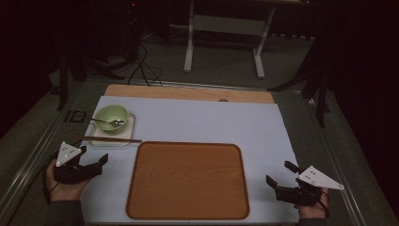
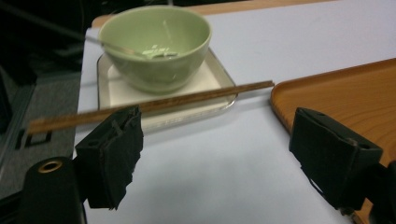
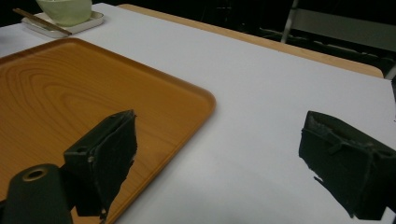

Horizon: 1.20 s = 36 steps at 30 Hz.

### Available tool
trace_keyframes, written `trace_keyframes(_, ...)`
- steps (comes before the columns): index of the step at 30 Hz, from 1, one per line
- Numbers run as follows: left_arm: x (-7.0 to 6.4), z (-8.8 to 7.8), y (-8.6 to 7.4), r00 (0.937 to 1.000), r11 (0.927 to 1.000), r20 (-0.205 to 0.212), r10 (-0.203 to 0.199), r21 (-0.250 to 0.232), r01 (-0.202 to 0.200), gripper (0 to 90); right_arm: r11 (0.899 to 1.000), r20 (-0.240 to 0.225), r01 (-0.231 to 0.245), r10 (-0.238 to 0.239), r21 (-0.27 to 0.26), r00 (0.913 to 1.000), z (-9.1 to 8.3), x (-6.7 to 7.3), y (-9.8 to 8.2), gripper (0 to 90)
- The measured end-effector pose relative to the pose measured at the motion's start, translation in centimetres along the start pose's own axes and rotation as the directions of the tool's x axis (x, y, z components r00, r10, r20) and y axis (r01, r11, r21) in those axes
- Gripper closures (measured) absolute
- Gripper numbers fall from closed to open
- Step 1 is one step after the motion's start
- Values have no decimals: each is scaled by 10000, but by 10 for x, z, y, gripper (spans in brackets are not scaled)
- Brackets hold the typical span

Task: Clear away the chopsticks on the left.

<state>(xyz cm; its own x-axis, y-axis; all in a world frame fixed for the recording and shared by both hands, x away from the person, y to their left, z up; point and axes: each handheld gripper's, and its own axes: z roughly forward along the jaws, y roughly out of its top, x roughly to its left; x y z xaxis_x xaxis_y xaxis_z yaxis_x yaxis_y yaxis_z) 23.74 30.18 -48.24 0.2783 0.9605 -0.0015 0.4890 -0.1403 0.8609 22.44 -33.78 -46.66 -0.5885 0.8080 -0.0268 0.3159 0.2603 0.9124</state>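
My left gripper: jaws wide apart, empty, over the white mat.
My right gripper: spread wide, empty.
Chopsticks: just ahead, across the square dish.
Bowl: on the dish, spoon inside.

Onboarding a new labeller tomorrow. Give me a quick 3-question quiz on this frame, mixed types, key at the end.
1. True or false: the pale green ceramic bowl stands on the brown wooden tray.
2. Multiple choice: where do the brown wooden chopsticks lie? A) inside the bowl; B) across the near edge of the small white square plate; C) on the tray.
3. Fill in: the left gripper and the right gripper both have their jaws ____.

Key:
1. False. The bowl, with a metal spoon in it, sits on the small white plate, beside the tray.
2. B.
3. Open, holding nothing.
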Motion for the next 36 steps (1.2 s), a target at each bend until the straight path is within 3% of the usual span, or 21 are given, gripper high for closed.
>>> trace_keyframes(1, 0, 0, 0, 10000, 10000, 0, 0, 0, 0, 183, 10000, 0, 0, 0, 0, 10000, 0, 0, 0, 111)
trace_keyframes(2, 0, 5, 3, 9996, 9996, 106, 270, 50, -271, 182, 10000, -13, 6, -6, 11, 10000, 0, 0, 0, 110)
trace_keyframes(5, 3, 12, 5, 9989, 9994, 371, 299, 173, -305, 182, 10000, -19, 8, -8, 3, 10000, 0, 0, 0, 110)
trace_keyframes(12, 11, 31, 7, 9967, 9957, 487, 645, 638, -676, 189, 9999, 65, -89, 89, -56, 9999, -1, -1, 0, 111)
trace_keyframes(17, 22, 42, 8, 9956, 9957, 829, 426, 790, -492, 189, 9999, 59, -165, 166, -35, 9998, -1, -2, -1, 111)
trace_keyframes(23, 27, 62, 7, 9977, 9903, 419, 528, 1265, -577, 181, 9999, 5, -160, 160, 23, 9999, 0, -2, -1, 111)
trace_keyframes(29, 25, 73, 7, 9972, 9884, 174, 734, 1319, -750, 171, 9999, -80, -92, 93, 104, 9999, 1, -1, -1, 111)
trace_keyframes(32, 25, 85, 4, 9965, 9827, -64, 834, 1662, -811, 170, 9999, -145, -34, 36, 145, 9999, 2, 0, 0, 111)
trace_keyframes(36, 27, 90, 3, 9968, 9832, -133, 784, 1667, -751, 171, 9996, -197, 40, -34, 267, 9998, 4, 1, -1, 111)
